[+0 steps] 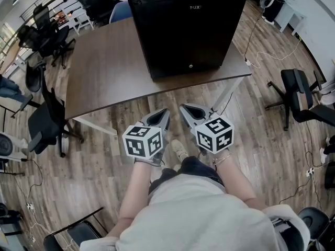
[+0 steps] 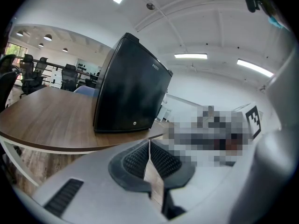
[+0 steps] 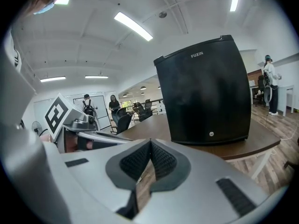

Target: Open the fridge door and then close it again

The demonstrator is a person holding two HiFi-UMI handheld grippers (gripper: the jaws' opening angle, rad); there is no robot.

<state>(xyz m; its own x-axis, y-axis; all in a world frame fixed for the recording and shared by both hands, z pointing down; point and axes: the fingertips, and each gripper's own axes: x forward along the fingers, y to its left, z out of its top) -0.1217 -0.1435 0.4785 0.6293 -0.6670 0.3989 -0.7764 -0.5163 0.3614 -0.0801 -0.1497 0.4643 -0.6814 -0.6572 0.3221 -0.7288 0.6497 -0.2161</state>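
A small black fridge stands on a brown table, its door shut and facing me, with a small round lock low on the front. The fridge also shows in the left gripper view and in the right gripper view. My left gripper and right gripper hang side by side in front of the table's near edge, short of the fridge. Both are shut with nothing between their jaws, as both gripper views show.
Black office chairs stand left of the table, behind it and to the right. A white cable runs over the wooden floor right of the fridge. People stand far back in the right gripper view.
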